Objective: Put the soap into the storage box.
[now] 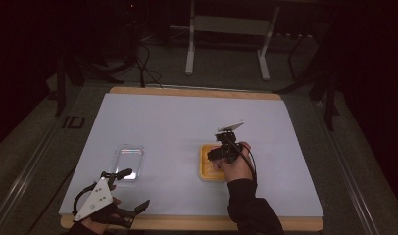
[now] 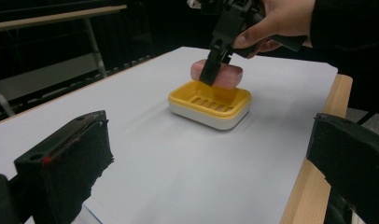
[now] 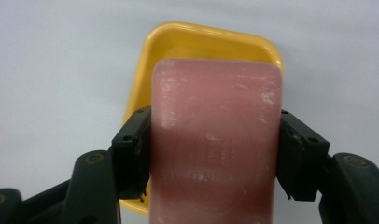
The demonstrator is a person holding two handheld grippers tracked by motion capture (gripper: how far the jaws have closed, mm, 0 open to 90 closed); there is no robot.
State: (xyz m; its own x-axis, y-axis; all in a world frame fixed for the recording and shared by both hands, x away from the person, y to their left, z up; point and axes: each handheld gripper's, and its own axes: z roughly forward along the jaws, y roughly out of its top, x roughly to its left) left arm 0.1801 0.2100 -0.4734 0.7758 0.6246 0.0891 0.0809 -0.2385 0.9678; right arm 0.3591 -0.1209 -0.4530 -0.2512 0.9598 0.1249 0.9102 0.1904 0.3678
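Right claw (image 3: 211, 158) is gripping a pink soap bar (image 3: 215, 144) by its two long sides, jaws pressing flat against it. It is holding the bar just above the yellow soap dish (image 2: 210, 103), which is sitting directly below the claw on the white table (image 1: 187, 122). Left claw (image 2: 206, 172) is hovering at the near table edge with jaws spread wide, gripping nothing. A clear plastic lid (image 1: 128, 160) is lying just ahead of the left claw.

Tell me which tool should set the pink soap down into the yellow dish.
Right. The right tool already grips the pink soap directly over the yellow dish, while the left tool sits open near the clear lid.
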